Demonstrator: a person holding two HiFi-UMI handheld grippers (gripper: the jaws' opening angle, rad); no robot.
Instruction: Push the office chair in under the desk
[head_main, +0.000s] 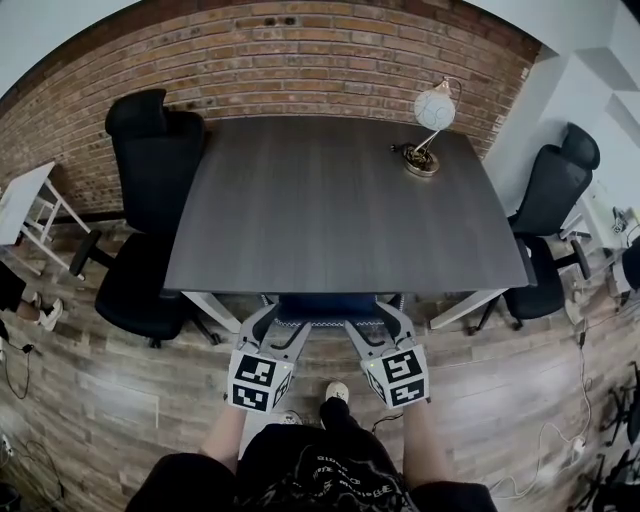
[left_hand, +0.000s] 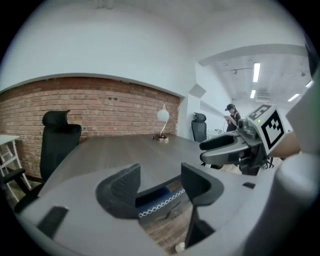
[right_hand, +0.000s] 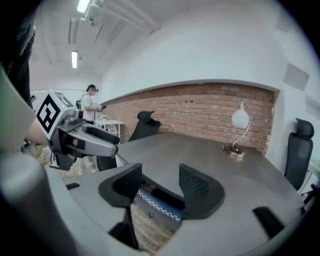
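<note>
The office chair is tucked under the dark grey desk; only the dark blue top of its backrest shows at the desk's near edge. My left gripper and right gripper sit side by side at that backrest. In the left gripper view the left gripper stands open, with the backrest's stitched top edge low between the jaws and the pads clear of it. The right gripper is open over the same edge.
A globe desk lamp stands at the desk's far right. A black chair is at the desk's left side, another at its right. A white stand is at the far left. Cables lie on the wooden floor. A person stands far off.
</note>
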